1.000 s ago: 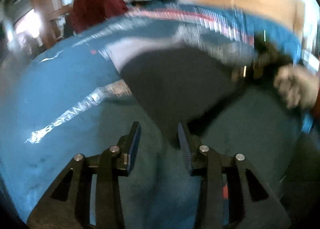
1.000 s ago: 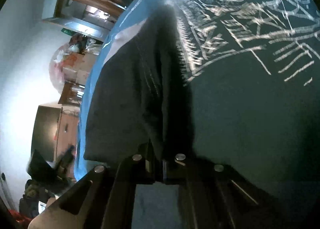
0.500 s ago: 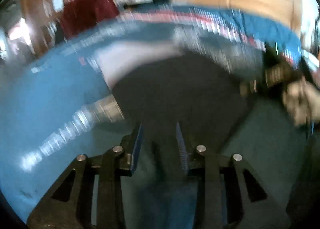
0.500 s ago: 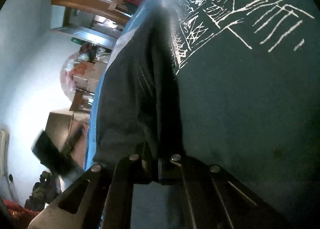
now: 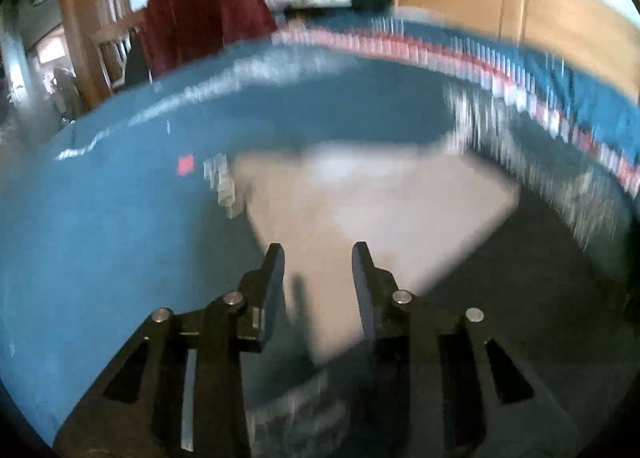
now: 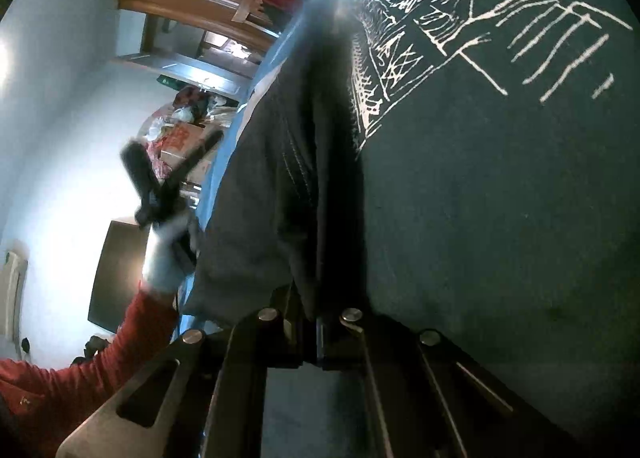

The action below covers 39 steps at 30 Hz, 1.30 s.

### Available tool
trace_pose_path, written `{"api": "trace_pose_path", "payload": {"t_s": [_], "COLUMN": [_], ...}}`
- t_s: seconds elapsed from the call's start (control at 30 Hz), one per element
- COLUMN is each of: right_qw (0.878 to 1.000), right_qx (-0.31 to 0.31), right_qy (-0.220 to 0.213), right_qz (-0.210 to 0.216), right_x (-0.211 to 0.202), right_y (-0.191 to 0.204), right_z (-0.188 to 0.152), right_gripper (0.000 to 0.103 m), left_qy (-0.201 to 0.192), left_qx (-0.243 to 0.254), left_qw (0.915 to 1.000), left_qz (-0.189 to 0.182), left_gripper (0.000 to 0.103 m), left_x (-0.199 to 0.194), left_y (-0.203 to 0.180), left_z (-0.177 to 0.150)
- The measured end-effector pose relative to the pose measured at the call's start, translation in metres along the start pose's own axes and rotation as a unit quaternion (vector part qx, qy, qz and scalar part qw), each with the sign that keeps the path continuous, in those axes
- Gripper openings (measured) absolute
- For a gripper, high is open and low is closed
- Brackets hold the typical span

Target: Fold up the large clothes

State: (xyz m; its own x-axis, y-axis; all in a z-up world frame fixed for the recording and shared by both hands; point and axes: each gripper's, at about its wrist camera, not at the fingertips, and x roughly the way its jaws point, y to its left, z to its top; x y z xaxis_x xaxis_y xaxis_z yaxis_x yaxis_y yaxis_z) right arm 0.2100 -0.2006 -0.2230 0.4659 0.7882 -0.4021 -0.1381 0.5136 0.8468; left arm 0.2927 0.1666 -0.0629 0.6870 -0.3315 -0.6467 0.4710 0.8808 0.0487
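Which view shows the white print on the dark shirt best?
The right wrist view: the white print is sharp and fills the upper right of the dark shirt. The left wrist view shows the print only as motion-blurred streaks along the shirt's far edge.

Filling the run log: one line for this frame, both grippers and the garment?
left gripper: open, empty | right gripper: shut on dark garment fold | surface: blue cloth
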Motion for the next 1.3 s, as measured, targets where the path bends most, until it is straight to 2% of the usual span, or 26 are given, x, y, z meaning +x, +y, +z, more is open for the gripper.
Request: {"api": "trace_pose_path", "payload": {"t_s": [0.03, 0.07, 0.1, 0.17, 0.23, 0.3, 0.37, 0.43, 0.47, 0.5, 0.53, 0.57, 0.63, 0.7, 0.73, 0.77, 0.87, 0.9, 0.93, 1.0, 1.03, 1.1, 1.17, 1.23, 1.27, 1.3], "right_qw": [1.000, 1.000, 1.000, 1.000, 1.000, 1.000, 1.000, 1.000, 1.000, 1.000, 1.000, 1.000, 1.000, 1.000, 1.000, 1.000, 1.000, 0.999, 0.994, 0.980, 0.967, 0.953, 0.938, 0.920, 0.910, 0.900], "right_qx": [0.000, 0.000, 0.001, 0.002, 0.002, 0.002, 0.002, 0.001, 0.001, 0.002, 0.001, 0.001, 0.000, 0.000, 0.000, 0.000, -0.001, -0.019, -0.060, -0.134, -0.178, -0.227, -0.262, -0.282, -0.286, -0.282], "right_qy": [0.000, 0.000, 0.000, 0.000, -0.001, -0.001, -0.002, -0.003, -0.003, -0.003, -0.002, -0.002, -0.002, -0.002, -0.002, -0.003, 0.001, 0.001, -0.005, -0.032, -0.057, -0.079, -0.069, -0.059, -0.050, -0.034], "right_qz": [0.000, 0.000, 0.002, 0.003, 0.004, 0.005, 0.007, 0.006, 0.006, 0.006, 0.006, 0.005, 0.000, -0.001, 0.000, 0.000, -0.021, -0.051, -0.090, -0.146, -0.172, -0.184, -0.215, -0.267, -0.297, -0.329], "right_x": [0.000, 0.000, 0.001, 0.002, 0.001, 0.001, 0.001, 0.001, 0.001, 0.001, 0.002, 0.002, 0.001, 0.002, 0.001, 0.001, -0.001, -0.006, -0.015, -0.032, -0.041, -0.031, 0.004, 0.042, 0.056, 0.069], "right_y": [0.000, 0.000, 0.000, 0.001, 0.000, -0.002, -0.003, -0.003, -0.003, -0.004, -0.003, -0.003, -0.002, -0.001, -0.001, 0.000, 0.008, 0.022, 0.045, 0.088, 0.117, 0.156, 0.175, 0.172, 0.165, 0.152], "right_z": [0.000, 0.001, 0.001, 0.001, 0.002, 0.002, 0.002, 0.002, 0.002, 0.002, 0.002, 0.002, 0.003, 0.003, 0.003, 0.003, 0.003, 0.003, 0.000, -0.009, -0.016, -0.022, -0.020, -0.016, -0.015, -0.015], "right_gripper": [0.000, 0.000, 0.000, 0.000, 0.000, 0.000, 0.000, 0.000, 0.000, 0.000, 0.000, 0.000, 0.000, 0.000, 0.000, 0.000, 0.000, 0.012, 0.024, 0.026, 0.029, 0.032, 0.029, 0.018, 0.017, 0.017], "left_qy": [0.024, 0.077, 0.117, 0.100, 0.080, 0.034, 0.009, 0.023, 0.055, 0.079, 0.088, 0.081, 0.080, 0.053, 0.076, 0.105, 0.105, 0.092, 0.079, 0.059, 0.051, 0.034, 0.021, 0.010, 0.024, 0.071], "left_qx": [0.008, 0.023, 0.038, 0.030, 0.023, 0.035, 0.049, 0.072, 0.090, 0.102, 0.117, 0.124, 0.101, 0.087, 0.087, 0.104, 0.080, 0.062, 0.042, -0.005, -0.023, -0.054, -0.066, -0.062, -0.057, -0.045], "left_qw": [0.9996, 0.9964, 0.9921, 0.9942, 0.9965, 0.9984, 0.9957, 0.9904, 0.9857, 0.9843, 0.9842, 0.9851, 0.9883, 0.9915, 0.9900, 0.9869, 0.9888, 0.9915, 0.9939, 0.9976, 0.9982, 0.9979, 0.9976, 0.9978, 0.9979, 0.9964], "left_qz": [0.010, 0.027, 0.025, 0.026, 0.011, -0.027, -0.078, -0.116, -0.132, -0.120, -0.099, -0.088, -0.082, -0.081, -0.081, -0.065, -0.069, -0.068, -0.066, -0.036, -0.021, 0.000, 0.001, -0.023, -0.019, 0.012], "left_gripper": [0.034, 0.035, 0.038, 0.038, 0.032, 0.033, 0.034, 0.035, 0.037, 0.036, 0.049, 0.052, 0.052, 0.052, 0.054, 0.057, 0.056, 0.052, 0.053, 0.057, 0.062, 0.064, 0.062, 0.064, 0.065, 0.064], "left_x": [0.021, 0.050, 0.073, 0.065, 0.028, -0.033, -0.088, -0.117, -0.120, -0.114, -0.112, -0.115, -0.123, -0.134, -0.126, -0.111, -0.118, -0.130, -0.142, -0.168, -0.176, -0.179, -0.161, -0.134, -0.124, -0.096], "left_y": [0.002, 0.004, 0.002, 0.003, 0.000, -0.009, -0.037, -0.066, -0.085, -0.093, -0.101, -0.103, -0.099, -0.099, -0.101, -0.105, -0.098, -0.093, -0.088, -0.078, -0.074, -0.071, -0.078, -0.087, -0.092, -0.095], "left_z": [0.002, -0.006, -0.023, -0.024, -0.023, -0.036, -0.064, -0.099, -0.128, -0.147, -0.168, -0.175, -0.166, -0.161, -0.170, -0.178, -0.174, -0.167, -0.160, -0.158, -0.158, -0.157, -0.139, -0.120, -0.122, -0.130]}}
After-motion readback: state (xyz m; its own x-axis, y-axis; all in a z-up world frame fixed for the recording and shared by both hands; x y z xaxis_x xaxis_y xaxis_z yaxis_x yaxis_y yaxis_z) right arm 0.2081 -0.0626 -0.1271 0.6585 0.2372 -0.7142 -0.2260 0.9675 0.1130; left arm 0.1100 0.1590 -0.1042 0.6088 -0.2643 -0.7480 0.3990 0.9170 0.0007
